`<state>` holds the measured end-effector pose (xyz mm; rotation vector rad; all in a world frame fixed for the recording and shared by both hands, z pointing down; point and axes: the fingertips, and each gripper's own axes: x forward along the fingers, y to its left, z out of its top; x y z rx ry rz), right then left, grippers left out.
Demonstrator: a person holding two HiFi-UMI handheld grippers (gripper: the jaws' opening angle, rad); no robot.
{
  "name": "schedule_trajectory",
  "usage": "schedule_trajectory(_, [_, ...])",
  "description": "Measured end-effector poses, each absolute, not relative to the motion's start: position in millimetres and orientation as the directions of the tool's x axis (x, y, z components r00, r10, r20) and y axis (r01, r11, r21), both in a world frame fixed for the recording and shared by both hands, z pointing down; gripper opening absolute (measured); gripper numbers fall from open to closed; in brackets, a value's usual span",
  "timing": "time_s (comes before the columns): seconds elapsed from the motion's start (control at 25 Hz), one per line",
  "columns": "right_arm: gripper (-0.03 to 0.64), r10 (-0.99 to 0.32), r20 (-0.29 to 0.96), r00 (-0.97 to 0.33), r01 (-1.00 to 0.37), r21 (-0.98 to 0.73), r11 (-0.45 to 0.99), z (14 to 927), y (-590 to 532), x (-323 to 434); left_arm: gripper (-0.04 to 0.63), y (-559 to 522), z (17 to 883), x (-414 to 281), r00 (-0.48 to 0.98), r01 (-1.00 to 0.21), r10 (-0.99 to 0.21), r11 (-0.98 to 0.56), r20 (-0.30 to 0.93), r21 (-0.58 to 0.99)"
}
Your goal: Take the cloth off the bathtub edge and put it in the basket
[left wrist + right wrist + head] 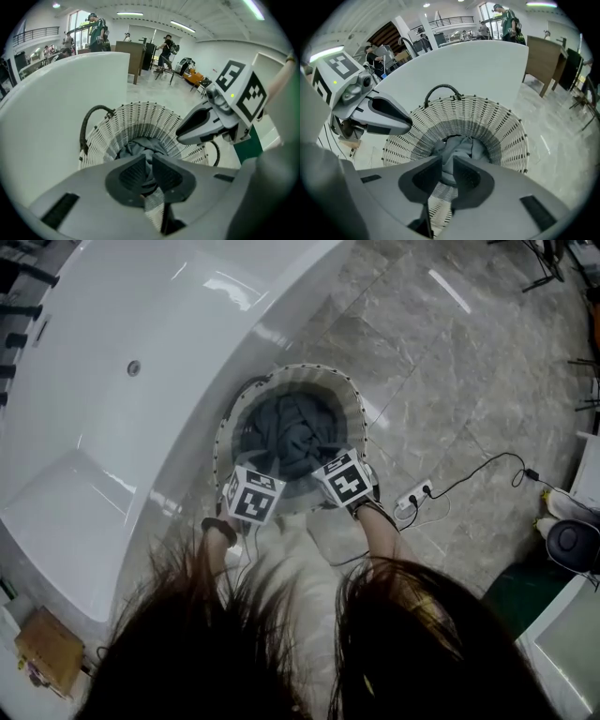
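Observation:
The grey cloth (291,432) lies crumpled inside the round white wicker basket (352,399), which stands on the floor against the white bathtub (141,352). Both grippers hover side by side over the basket's near rim, pointing in. My left gripper (265,474) shows a narrow slit between its jaws (149,164) with nothing in it; the cloth (140,149) shows beyond, down in the basket (140,117). My right gripper (323,463) stands the same way (447,166), barely open and empty, above the cloth (461,145) and basket (487,122).
A power strip (412,495) with a black cable lies on the marble floor right of the basket. A cardboard box (47,648) sits at lower left, and a dark round object (574,545) at the right. A wooden counter (546,61) and people stand far behind.

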<state>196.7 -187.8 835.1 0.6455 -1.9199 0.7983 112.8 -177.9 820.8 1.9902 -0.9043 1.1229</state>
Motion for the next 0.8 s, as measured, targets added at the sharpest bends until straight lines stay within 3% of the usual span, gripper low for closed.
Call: schedule_trajectory(0.8, [0.067, -0.245, 0.771, -0.588, -0.616, -0.23, 0.754, 653, -199, 168, 0.04, -183, 644, 98, 0.415, -0.886, -0.499, -0.411, 0.761, 0.214])
